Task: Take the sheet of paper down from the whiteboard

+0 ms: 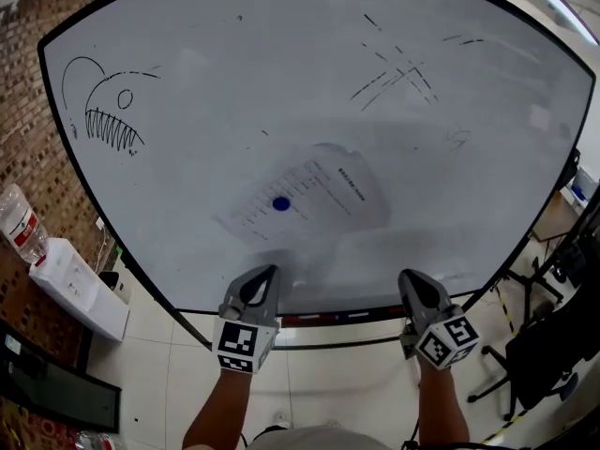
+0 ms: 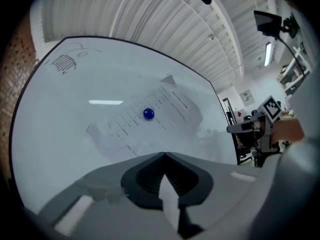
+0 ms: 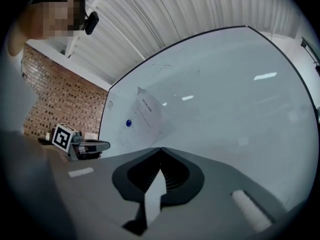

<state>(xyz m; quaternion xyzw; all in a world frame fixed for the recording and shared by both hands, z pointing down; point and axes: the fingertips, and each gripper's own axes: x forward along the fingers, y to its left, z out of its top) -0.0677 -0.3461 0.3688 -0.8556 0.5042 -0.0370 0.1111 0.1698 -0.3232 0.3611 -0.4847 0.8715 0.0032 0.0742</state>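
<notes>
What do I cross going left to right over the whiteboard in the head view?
fish sketch → blue magnet → crossed marker strokes. The sheet of paper is left out: it spans from under the magnet to below the strokes.

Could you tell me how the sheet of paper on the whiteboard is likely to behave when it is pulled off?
The sheet of paper is probably floppy and light: its upper corner curls off the whiteboard. Only one blue magnet seems to pin it, so it may pivot or tear if tugged sideways.
</notes>
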